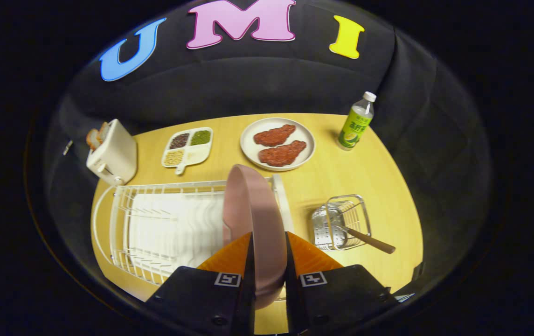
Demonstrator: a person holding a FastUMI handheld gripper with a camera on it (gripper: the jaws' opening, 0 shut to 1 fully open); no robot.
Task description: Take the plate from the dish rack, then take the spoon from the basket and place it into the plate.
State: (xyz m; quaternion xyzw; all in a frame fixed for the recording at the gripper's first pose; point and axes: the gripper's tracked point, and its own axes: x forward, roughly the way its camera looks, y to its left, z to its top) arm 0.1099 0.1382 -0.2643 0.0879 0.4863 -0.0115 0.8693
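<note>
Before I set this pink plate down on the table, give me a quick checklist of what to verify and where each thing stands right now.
1. Grip: gripper has both fingers pressed on the pink plate, held on edge. Ok.
2. Plate free of the dish rack: it stands over the rack's near end; contact cannot be told.
3. Landing spot: bare table between the rack and the wire basket. Ok.
4. Neighbours: plate of meat and bottle sit well beyond. Ok.
5. Spoon: handle leans out of the basket, reachable. Ok.
</note>
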